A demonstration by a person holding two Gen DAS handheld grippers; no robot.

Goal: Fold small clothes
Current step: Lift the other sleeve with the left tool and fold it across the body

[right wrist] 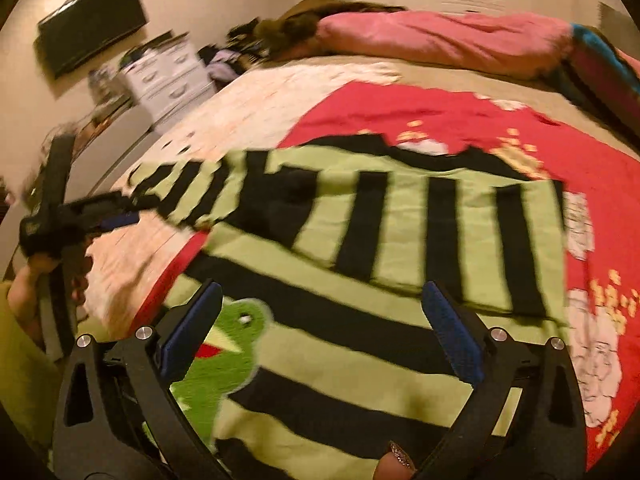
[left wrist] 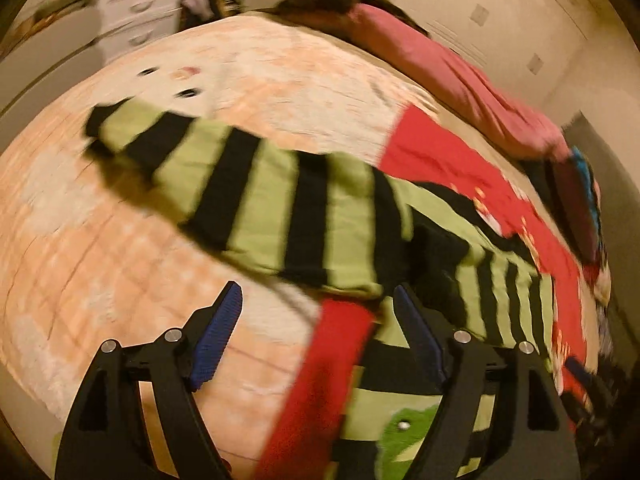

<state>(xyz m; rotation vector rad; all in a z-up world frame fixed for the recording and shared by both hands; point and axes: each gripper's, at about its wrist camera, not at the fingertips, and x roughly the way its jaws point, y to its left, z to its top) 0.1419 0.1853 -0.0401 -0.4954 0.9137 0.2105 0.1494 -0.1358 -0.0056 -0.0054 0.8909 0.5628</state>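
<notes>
From your left wrist camera, your left tongs [left wrist: 316, 312] stand released, the two blue pads [left wrist: 218, 336] spread wide with nothing pinched between them. Just beyond the tips, the striped sweater [left wrist: 280, 208], lime green with black bands, stretches one sleeve out to the left across the peach quilt [left wrist: 100, 260] on the bed. A strip of the red garment [left wrist: 320, 380] runs between your fingers and under the sweater, and more of it spreads to the right. The frame is blurred. A pink pillow [left wrist: 460, 76] lies along the far edge of the bed, and a white dresser [left wrist: 136, 4] stands at the upper left.

From your right wrist camera, your right tongs [right wrist: 320, 308] are also released, pads apart and hovering over the sweater's body [right wrist: 400, 240], which lies flat on the red garment [right wrist: 440, 120]. A green frog patch [right wrist: 224, 352] on the sweater's front shows just inside your left-hand pad. At the left edge your left tongs [right wrist: 120, 216] appear beside the sleeve end [right wrist: 176, 188]; blur hides whether they touch it. A dark television [right wrist: 92, 24] hangs on the wall above the dresser [right wrist: 168, 76], and the pillow [right wrist: 440, 40] lies at the bed's far side.
</notes>
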